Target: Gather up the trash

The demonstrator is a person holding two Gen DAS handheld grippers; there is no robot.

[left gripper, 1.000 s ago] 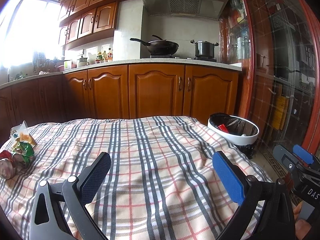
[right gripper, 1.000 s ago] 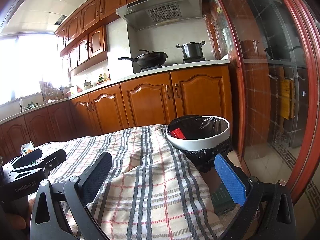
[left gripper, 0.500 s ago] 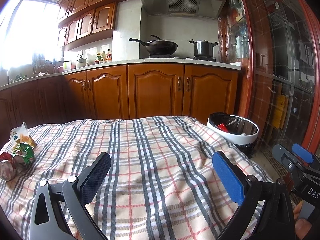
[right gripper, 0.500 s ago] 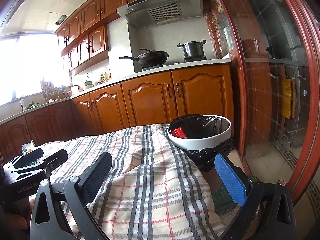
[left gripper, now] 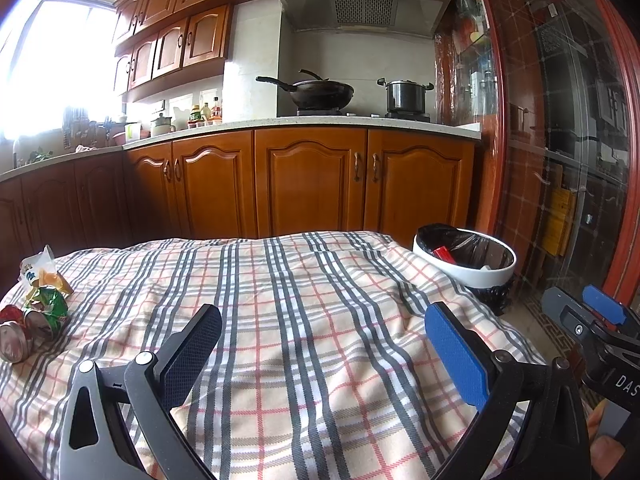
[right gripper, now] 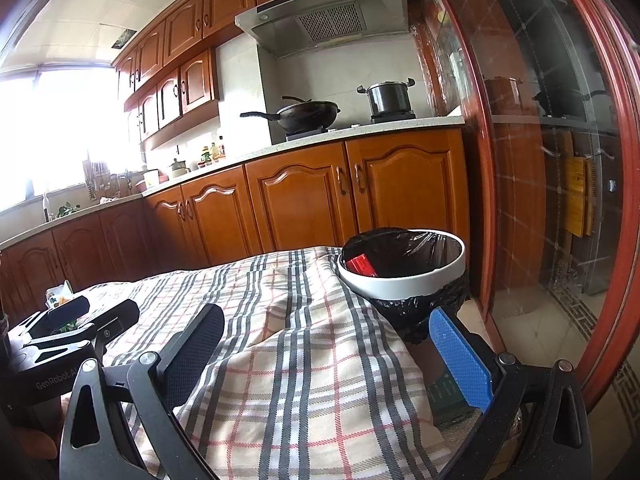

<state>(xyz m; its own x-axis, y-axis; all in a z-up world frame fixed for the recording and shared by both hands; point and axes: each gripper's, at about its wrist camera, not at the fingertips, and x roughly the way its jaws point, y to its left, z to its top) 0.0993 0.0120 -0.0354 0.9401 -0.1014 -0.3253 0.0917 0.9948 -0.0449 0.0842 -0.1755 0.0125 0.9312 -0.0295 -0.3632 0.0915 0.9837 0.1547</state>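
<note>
Left tongs (left gripper: 324,344) stand wide apart over the plaid cloth (left gripper: 300,320), holding nothing. Right tongs (right gripper: 328,344) likewise gape empty; the bin (right gripper: 404,280) sits at 1 o'clock. Crushed cans (left gripper: 28,320) lie at 9 o'clock.

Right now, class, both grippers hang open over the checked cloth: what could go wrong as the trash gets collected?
1. The cans and wrappers sit at the cloth's far left edge; a nudge might roll a can off.
2. The bin stands beyond the opposite end, so a weak grip could drop trash on the way.
3. The cloth is rumpled; a finger may snag it.
</note>
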